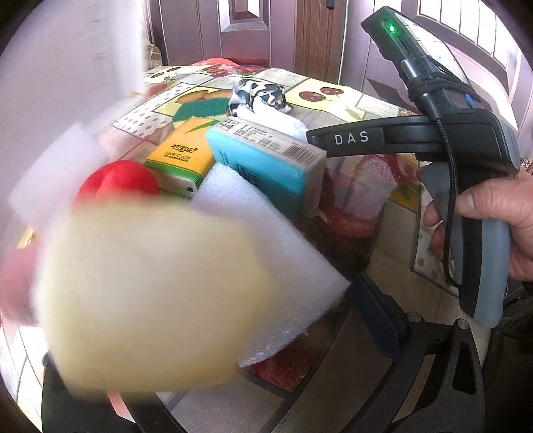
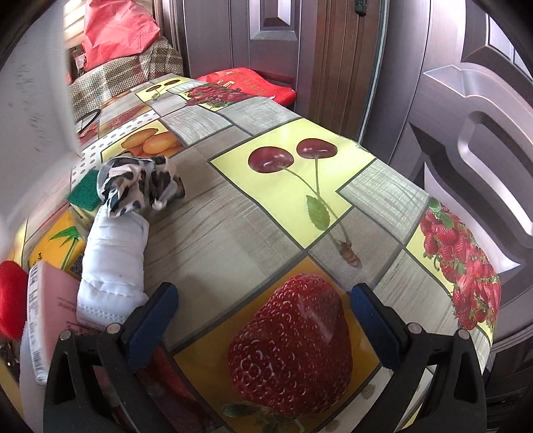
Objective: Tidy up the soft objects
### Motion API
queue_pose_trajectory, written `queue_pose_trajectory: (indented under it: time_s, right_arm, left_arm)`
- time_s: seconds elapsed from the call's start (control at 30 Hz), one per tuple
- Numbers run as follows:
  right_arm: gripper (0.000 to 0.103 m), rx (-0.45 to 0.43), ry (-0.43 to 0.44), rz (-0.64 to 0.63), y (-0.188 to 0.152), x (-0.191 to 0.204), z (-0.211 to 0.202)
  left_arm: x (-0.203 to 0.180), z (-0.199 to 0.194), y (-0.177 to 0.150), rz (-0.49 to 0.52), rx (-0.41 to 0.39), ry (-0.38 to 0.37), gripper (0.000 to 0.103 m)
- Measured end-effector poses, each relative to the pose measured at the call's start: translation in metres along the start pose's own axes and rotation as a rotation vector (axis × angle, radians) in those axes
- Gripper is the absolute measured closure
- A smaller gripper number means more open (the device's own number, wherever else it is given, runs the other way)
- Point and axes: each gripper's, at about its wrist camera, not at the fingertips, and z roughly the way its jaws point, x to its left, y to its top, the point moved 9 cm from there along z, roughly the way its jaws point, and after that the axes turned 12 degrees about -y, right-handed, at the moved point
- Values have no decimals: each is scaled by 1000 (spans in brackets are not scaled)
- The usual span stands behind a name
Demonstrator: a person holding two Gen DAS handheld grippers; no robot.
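My left gripper (image 1: 213, 349) is shut on a pale yellow sponge (image 1: 143, 296), blurred and close to the lens, and on a white foam pad (image 1: 266, 239) beside it. Only its right finger shows. Beyond lie a red soft toy (image 1: 123, 181), a yellow tissue pack (image 1: 185, 155), a blue tissue pack (image 1: 266, 156), a green scouring sponge (image 1: 201, 108) and a black-and-white cloth (image 1: 260, 95). My right gripper (image 2: 263, 319) is open and empty, low over the fruit-print tablecloth (image 2: 299, 206). A rolled white cloth (image 2: 115, 263) lies left of it, the black-and-white cloth (image 2: 140, 186) beyond.
The right hand-held gripper body (image 1: 466, 150) crosses the right side of the left wrist view. A white wall or panel (image 2: 30, 110) stands at the left. A pink pack (image 2: 50, 309) lies at the lower left. Red bags (image 2: 116, 30) and wooden doors (image 2: 466, 116) are behind the table.
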Motion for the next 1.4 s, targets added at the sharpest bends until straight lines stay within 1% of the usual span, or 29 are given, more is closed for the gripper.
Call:
queue_pose_trajectory:
  time_s: [1.4]
  right_arm:
    - [0,-3,4,2,0,3,0]
  left_arm:
    - [0,0,0,0,0,0,1]
